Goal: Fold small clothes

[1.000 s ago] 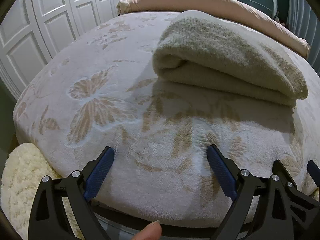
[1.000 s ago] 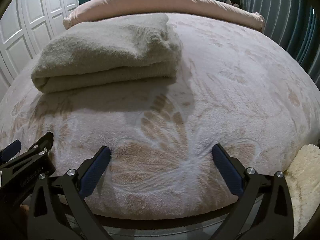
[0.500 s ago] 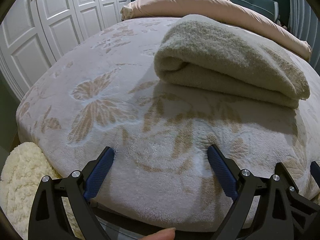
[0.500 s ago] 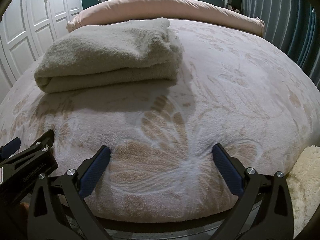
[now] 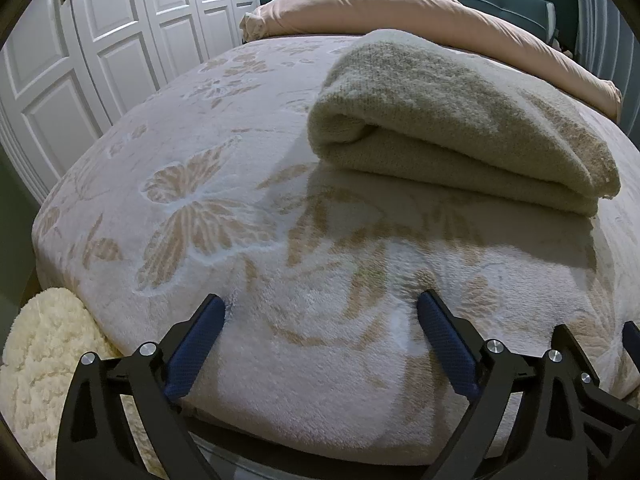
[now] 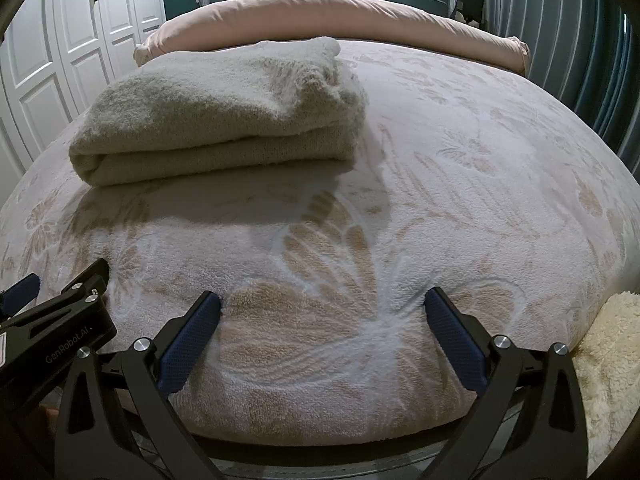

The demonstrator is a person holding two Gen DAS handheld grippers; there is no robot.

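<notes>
Apparently done: beige fuzzy knit garment (image 5: 460,128) lies folded, well ahead of fingers; left gripper (image 5: 320,344), right gripper (image 6: 324,340) wide open, empty.

Inventory, by count:
- Folded beige garment (image 5: 460,128) (image 6: 224,120): one, far centre of the bed.
- Butterfly-patterned bedspread (image 5: 248,160) (image 6: 480,184): one.
- Long pink bolster pillow (image 5: 400,12) (image 6: 340,20): one, far edge.
- Cream fluffy rugs: two, one near left (image 5: 44,360), one near right (image 6: 612,360).
- Grippers: two, left gripper (image 5: 320,340) and right gripper (image 6: 324,336), each with two blue-padded fingers spread apart.
- White panelled wardrobe (image 5: 100,40) (image 6: 60,60): one run, left.
</notes>
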